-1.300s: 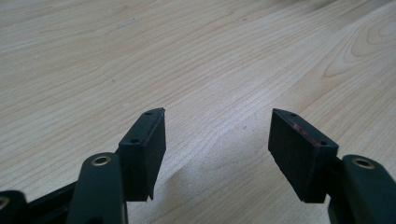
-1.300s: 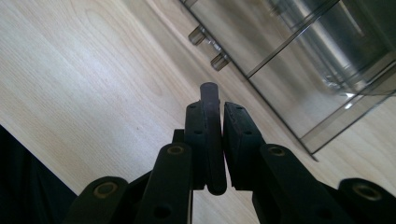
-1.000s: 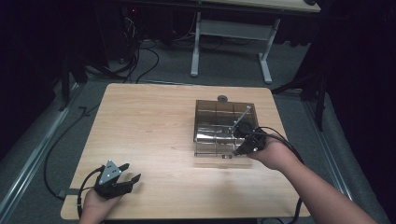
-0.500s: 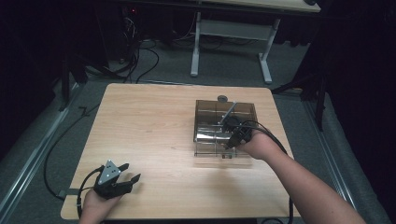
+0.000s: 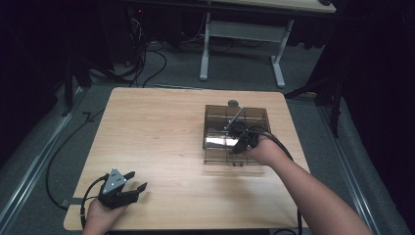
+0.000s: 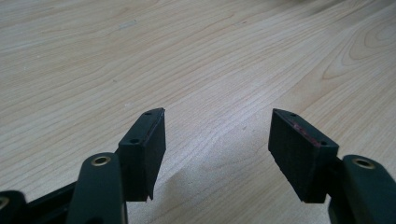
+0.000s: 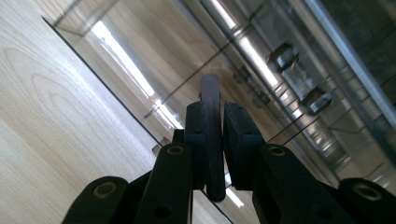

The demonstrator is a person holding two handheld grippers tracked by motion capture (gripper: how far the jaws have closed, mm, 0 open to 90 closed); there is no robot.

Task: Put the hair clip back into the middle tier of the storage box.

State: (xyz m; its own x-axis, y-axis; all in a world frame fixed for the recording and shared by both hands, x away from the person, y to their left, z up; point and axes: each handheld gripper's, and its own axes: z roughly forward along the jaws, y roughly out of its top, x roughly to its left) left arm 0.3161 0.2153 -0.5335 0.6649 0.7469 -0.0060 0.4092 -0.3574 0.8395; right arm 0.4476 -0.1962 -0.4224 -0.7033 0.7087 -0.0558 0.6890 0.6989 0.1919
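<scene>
Between the right gripper's (image 7: 214,135) jaws sits a thin dark flat piece (image 7: 211,100), pinched edge-on above the clear compartment box (image 5: 215,120) at the tabletop's (image 5: 156,127) right side. Small metal parts (image 7: 299,77) lie in the box's compartments ahead. A slim rod (image 5: 234,117) slants over the box, and a small round dark object (image 5: 233,103) rests just behind it. Well apart, at the near left corner, the left gripper (image 6: 217,140) rests spread over bare wood.

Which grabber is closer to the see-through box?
The right one. The right gripper is over the clear box at the table's right side, shut on a thin dark piece. The left gripper sits open near the table's front-left corner, far from it.
</scene>
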